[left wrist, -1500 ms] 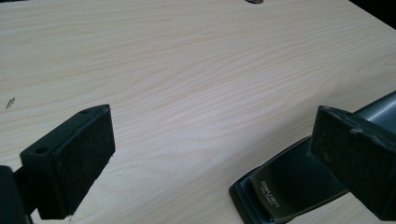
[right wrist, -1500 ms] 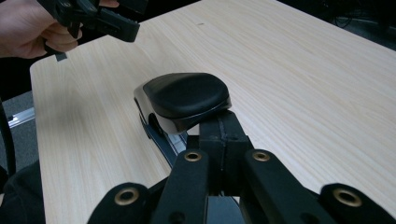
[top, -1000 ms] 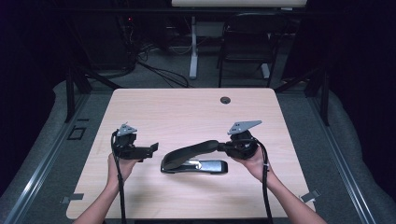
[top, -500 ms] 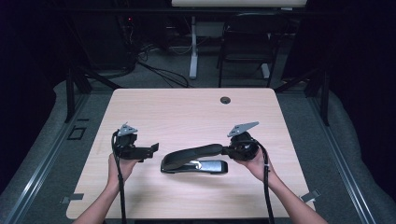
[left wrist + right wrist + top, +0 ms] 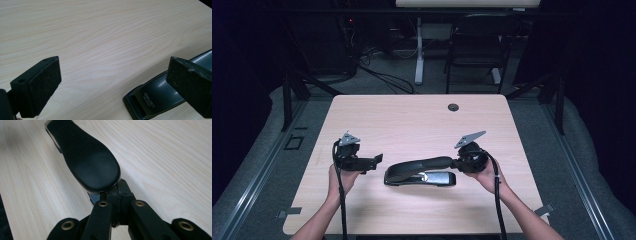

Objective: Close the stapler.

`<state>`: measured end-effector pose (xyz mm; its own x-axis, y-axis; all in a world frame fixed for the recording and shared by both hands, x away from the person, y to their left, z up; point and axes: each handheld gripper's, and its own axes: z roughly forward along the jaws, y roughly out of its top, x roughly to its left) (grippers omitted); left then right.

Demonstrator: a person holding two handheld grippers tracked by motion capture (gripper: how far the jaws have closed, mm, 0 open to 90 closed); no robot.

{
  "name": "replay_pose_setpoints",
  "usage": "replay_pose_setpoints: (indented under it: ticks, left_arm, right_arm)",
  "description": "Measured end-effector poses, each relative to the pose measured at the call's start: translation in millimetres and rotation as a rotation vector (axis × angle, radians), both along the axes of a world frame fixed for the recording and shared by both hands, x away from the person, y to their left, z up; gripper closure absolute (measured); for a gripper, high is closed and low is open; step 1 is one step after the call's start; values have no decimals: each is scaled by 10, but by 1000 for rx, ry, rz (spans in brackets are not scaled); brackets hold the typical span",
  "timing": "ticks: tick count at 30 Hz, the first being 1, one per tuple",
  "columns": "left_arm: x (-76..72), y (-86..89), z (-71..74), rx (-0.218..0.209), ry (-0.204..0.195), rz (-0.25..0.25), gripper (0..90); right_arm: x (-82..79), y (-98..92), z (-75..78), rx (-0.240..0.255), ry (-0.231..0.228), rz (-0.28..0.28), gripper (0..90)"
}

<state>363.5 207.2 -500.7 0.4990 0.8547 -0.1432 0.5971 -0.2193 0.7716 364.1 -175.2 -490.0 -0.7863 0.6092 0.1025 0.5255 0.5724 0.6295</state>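
1. A big black stapler [image 5: 419,172] is lying near the front middle of the wooden table [image 5: 412,120], between the two hands. Its long top arm is tilting up toward the right side.

2. The right gripper [image 5: 458,163] is sitting at the raised end of that arm. Its jaws are squeezed all the way together. In the right gripper view the tips are tucked just under the rounded end of the stapler [image 5: 85,160], so I cannot tell if they are pinching its edge or just touching it.

3. The left gripper [image 5: 113,82] is waiting just beside the other end of the stapler [image 5: 155,95]. Its jaws are standing wide apart with nothing between them.

4. What could go wrong: the grip on the rounded end is looking very small. If the right hand is lifting or pulling, the smooth arm could be slipping out and snapping down.

5. Nothing is holding the bottom part down. So the whole stapler could be sliding or turning on the smooth table instead of opening.

6. If the left gripper is closing too soon, one pad [image 5: 190,85] could be bumping the stapler and pushing it away.
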Motion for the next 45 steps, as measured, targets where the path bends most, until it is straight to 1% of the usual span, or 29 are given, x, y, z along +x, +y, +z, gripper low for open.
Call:
replay_pose_setpoints:
  ticks: [2,5,8,9,10,11,13,15,17,19,20,22,23,26,27,29,30,31,33,35,36,37,39,40,42,44,45]
  left_arm:
    - [1,1,0,1,1,-1,1]
    - [6,-2,-7,-5,4,-2,1]
    - [7,-1,-4,5,-1,-1,1]
    - [4,0,1,3,-5,2,1]
    - [1,1,9,-4,-8,6,1]
    - [1,3,13,-6,-7,5,1]
    - [1,4,13,-5,-7,5,1]
    - [5,5,5,-4,-3,5,1]
    - [11,4,-2,-5,-4,6,1]
    - [12,0,-8,-8,-3,7,1]
    - [14,2,-5,-4,-3,2,1]
    - [13,-1,-5,-6,-4,2,1]
    - [12,0,-4,-3,-3,2,1]
    - [14,1,-5,-7,-5,-1,1]
    - [16,1,-5,-6,-6,-2,1]
    - [18,-5,-9,-6,-5,1,1]
    - [19,-4,-5,-1,2,-2,1]
    - [20,-8,-8,-1,0,1,1]
    - [24,-8,-9,1,0,-4,1]
    - [22,-10,-9,0,0,1,1]
    - [21,-10,-8,1,0,1,1]
    - [21,-5,-5,6,0,-3,1]
    - [19,-5,-5,3,-2,0,1]
    - [17,-3,-1,5,-3,1,1]
    - [18,0,1,5,-14,7,1]
    - [21,12,7,3,-9,6,1]
    - [22,17,8,5,-8,5,1]
  right_arm:
    - [7,3,-12,-2,0,0,900]
    - [12,2,-17,-14,13,3,900]
    - [18,5,-33,-25,15,0,900]
    - [23,1,-36,-34,21,5,900]
    - [23,3,-47,-30,25,2,900]
    - [33,-1,-51,-43,31,13,900]
    - [41,-3,-67,-55,36,14,900]
    - [57,-10,-94,-56,46,14,900]
    - [74,-24,-114,-67,50,14,900]
    - [84,-35,-129,-81,65,6,900]
    - [94,-43,-136,-96,68,5,900]
    - [115,-69,-140,-90,78,-4,900]
    - [123,-79,-127,-98,74,-13,900]
    - [129,-128,-51,-83,33,-56,900]
    - [123,-158,3,-68,10,-76,900]
    - [99,-186,86,-35,-31,-92,900]
    - [78,-191,137,-14,-51,-91,900]
    - [51,-187,186,5,-72,-86,900]
    - [-8,-144,261,34,-98,-53,899]
    - [-63,-74,298,30,-103,-13,898]
    - [-86,-25,296,19,-96,7,899]
    - [-98,2,286,14,-92,16,900]
    - [-111,64,247,-30,-77,44,900]
    - [-114,78,229,-41,-76,48,900]
    - [-115,79,206,-38,-68,64,900]
    - [-115,78,207,-41,-67,64,900]
    - [-116,81,200,-35,-65,59,900]
